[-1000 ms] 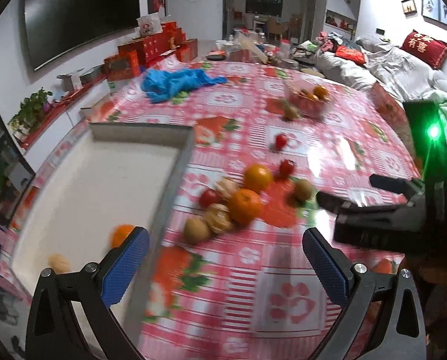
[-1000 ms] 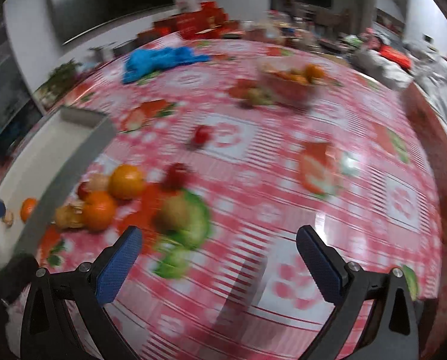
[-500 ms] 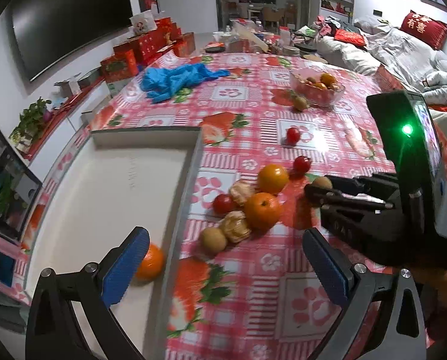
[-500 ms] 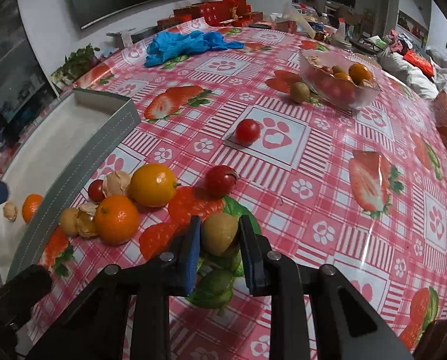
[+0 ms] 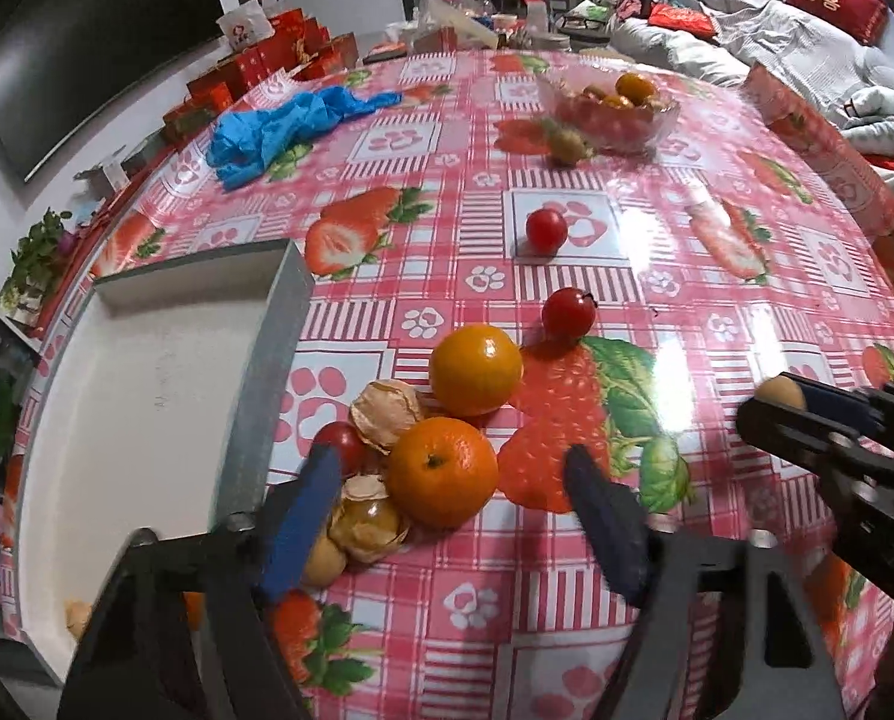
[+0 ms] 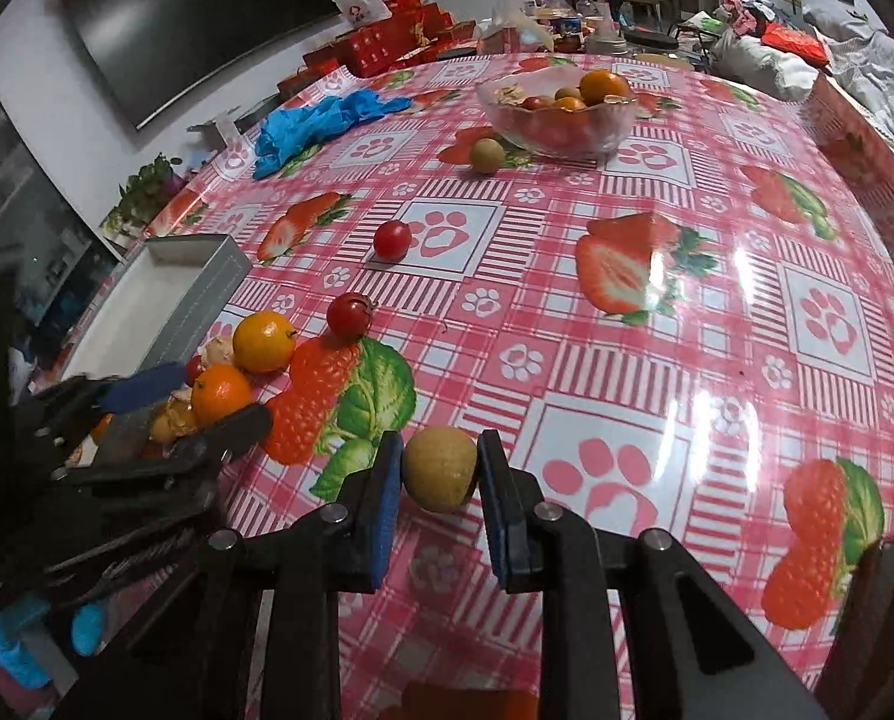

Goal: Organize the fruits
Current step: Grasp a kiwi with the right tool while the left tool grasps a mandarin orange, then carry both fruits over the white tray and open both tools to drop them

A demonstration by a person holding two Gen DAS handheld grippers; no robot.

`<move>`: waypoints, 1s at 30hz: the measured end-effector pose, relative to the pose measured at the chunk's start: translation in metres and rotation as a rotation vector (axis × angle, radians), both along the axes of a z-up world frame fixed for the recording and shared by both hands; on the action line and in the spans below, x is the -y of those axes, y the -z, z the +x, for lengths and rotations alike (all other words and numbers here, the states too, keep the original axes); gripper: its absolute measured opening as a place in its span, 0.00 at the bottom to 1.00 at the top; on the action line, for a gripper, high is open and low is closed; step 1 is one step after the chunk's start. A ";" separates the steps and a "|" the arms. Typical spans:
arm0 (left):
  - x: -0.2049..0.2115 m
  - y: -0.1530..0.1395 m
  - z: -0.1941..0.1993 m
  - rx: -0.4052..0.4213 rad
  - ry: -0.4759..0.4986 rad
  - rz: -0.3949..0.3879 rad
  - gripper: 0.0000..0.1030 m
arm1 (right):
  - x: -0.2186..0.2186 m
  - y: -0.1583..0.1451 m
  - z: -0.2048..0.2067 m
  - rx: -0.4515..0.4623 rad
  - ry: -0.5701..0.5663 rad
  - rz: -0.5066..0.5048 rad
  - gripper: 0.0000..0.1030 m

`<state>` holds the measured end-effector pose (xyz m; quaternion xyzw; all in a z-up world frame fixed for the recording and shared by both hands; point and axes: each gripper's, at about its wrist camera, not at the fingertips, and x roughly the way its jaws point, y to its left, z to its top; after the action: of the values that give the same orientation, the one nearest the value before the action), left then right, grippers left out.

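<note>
My left gripper (image 5: 450, 462) hangs low over a heap of fruit beside the grey tray (image 5: 267, 372). Its jaws are closing, with a mandarin (image 5: 441, 471) between the blue pads, which stand clear of its skin. A larger orange (image 5: 476, 369), two husked physalis (image 5: 387, 414) and a small tomato (image 5: 342, 441) crowd around it. My right gripper (image 6: 439, 450) is shut on a small tan round fruit (image 6: 440, 468) near the table's front. In the left wrist view, the right gripper (image 5: 807, 414) is at the right edge.
Two cherry tomatoes (image 5: 546, 230) (image 5: 568, 312) lie loose on the strawberry-print cloth. A glass bowl (image 6: 558, 120) of fruit stands at the back, with a tan fruit (image 6: 486, 155) beside it. Crumpled blue gloves (image 5: 279, 126) lie at the back left. The tray holds a little fruit.
The left gripper dropped towards the fruit heap and its jaws narrowed around the mandarin. The right gripper shut on the tan fruit and drew it off the green leaf print, towards the table's front.
</note>
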<state>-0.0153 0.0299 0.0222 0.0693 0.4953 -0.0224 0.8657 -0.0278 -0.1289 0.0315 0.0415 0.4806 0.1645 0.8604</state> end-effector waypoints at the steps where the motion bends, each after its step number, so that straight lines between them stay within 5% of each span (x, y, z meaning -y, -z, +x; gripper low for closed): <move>1: 0.001 0.002 0.002 -0.006 -0.002 0.010 0.64 | 0.001 0.000 -0.001 0.000 0.000 0.003 0.27; 5: 0.001 0.007 0.004 -0.014 -0.001 -0.014 0.38 | 0.003 -0.003 -0.006 0.004 -0.001 0.013 0.26; 18: -0.018 -0.028 -0.034 0.048 0.002 -0.128 0.37 | 0.002 -0.012 -0.018 0.004 -0.011 0.033 0.27; 30: -0.081 -0.058 -0.059 0.141 -0.099 -0.153 0.37 | -0.052 -0.029 -0.025 0.016 -0.109 0.005 0.27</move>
<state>-0.0741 0.1108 0.0806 -0.0202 0.4330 -0.0125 0.9011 -0.0529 -0.0767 0.0607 0.0162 0.4747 0.2126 0.8539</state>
